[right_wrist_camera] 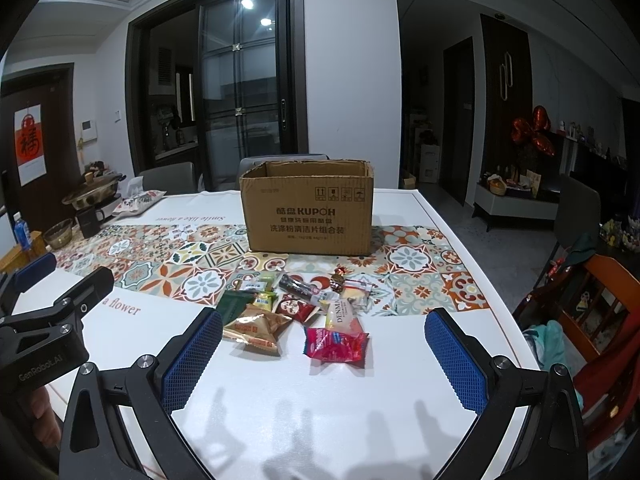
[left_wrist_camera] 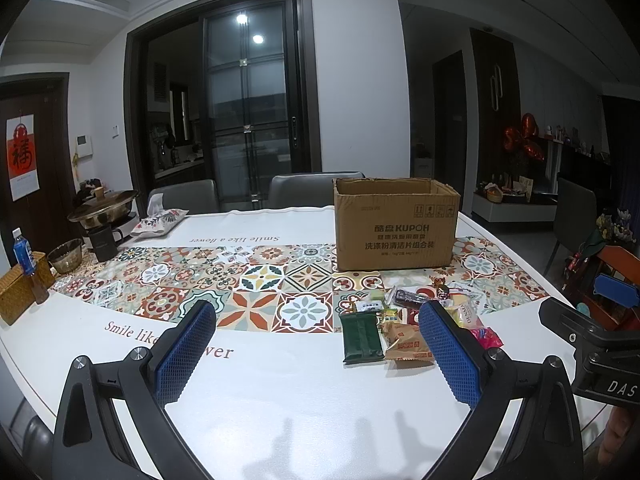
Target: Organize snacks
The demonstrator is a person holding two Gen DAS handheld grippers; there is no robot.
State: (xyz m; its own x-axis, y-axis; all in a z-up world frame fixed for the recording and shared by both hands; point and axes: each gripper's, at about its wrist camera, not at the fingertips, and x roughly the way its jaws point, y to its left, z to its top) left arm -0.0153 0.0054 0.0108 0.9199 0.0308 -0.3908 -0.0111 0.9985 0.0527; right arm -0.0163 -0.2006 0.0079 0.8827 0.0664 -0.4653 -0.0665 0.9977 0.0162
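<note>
A loose pile of wrapped snacks [right_wrist_camera: 296, 312] lies on the worktop [right_wrist_camera: 280, 392], toward its near right part, none yet in the one open cardboard box [right_wrist_camera: 308, 208] standing just behind them on the patterned runner. I judge the sorting not yet begun. I count roughly a dozen packets, overlapping, so I cannot tell exactly. My left claw [left_wrist_camera: 320, 356] and right claw [right_wrist_camera: 324, 360] both hang over the near edge, fingers apart, holding nothing.
</note>
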